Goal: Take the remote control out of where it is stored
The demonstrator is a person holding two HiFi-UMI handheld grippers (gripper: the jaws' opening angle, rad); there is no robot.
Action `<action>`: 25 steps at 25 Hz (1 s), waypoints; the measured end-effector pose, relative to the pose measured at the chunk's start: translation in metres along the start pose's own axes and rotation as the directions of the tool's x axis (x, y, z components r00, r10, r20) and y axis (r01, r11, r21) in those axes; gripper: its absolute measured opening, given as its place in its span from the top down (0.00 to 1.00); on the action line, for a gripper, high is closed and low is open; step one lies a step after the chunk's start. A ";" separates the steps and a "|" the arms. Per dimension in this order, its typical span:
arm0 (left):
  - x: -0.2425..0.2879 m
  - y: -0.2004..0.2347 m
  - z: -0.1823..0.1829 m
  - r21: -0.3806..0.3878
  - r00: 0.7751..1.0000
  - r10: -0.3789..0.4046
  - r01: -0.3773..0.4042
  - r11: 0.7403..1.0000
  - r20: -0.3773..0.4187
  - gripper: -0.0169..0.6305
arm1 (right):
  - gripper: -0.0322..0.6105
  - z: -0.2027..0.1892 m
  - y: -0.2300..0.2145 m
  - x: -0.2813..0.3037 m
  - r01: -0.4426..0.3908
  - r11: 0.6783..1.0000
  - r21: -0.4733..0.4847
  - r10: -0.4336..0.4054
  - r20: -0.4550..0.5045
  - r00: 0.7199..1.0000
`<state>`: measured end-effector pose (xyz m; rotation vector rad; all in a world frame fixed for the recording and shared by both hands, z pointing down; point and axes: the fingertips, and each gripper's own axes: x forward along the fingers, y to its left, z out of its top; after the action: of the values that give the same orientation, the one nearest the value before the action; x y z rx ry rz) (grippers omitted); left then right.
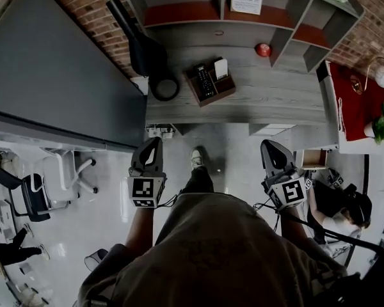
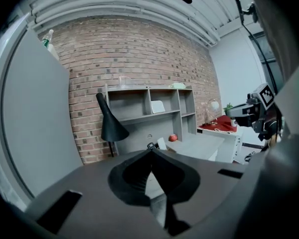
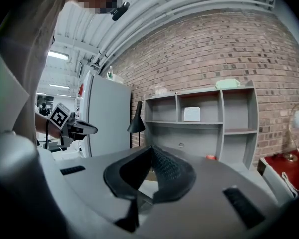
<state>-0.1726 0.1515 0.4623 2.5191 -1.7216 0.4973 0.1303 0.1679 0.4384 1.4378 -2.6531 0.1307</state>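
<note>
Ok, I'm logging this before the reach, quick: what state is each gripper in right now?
Left gripper: closed, holding nothing.
Right gripper: closed, holding nothing.

Both arms are stretched out in front, side by side with a clear gap between them. Left gripper [image 1: 155,141] has its jaws pressed together with nothing in them. Right gripper [image 1: 267,144], same deal: closed and empty. Both point ahead and slightly down, tips just short of the desk's [image 1: 275,88] front edge.
</note>
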 end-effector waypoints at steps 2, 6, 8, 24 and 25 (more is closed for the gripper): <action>0.011 0.022 0.010 0.055 0.999 0.038 -0.039 0.998 0.027 0.96 | 0.93 0.005 -0.001 0.018 -0.005 1.000 -0.014 0.005 -0.012 1.000; 0.038 0.067 0.021 0.048 0.996 0.056 -0.059 0.997 0.064 0.96 | 0.93 0.011 -0.007 0.054 -0.008 0.999 -0.047 0.006 -0.042 0.999; 0.054 0.079 0.025 0.034 0.997 0.031 -0.034 0.999 0.071 0.96 | 0.93 0.014 -0.012 0.071 0.011 0.999 -0.042 -0.013 -0.054 0.998; 0.158 0.109 0.061 -0.003 0.966 -0.184 0.188 0.982 0.180 0.96 | 0.93 0.052 -0.016 0.189 0.079 0.994 -0.073 -0.083 -0.051 0.995; 0.160 0.110 0.061 -0.006 0.966 -0.185 0.189 0.982 0.183 0.96 | 0.93 0.053 -0.018 0.191 0.083 0.994 -0.076 -0.087 -0.050 0.995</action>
<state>-0.2061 -0.0474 0.4360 2.7488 -1.5064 0.2404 0.0390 -0.0069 0.4139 1.4989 -2.5225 0.0613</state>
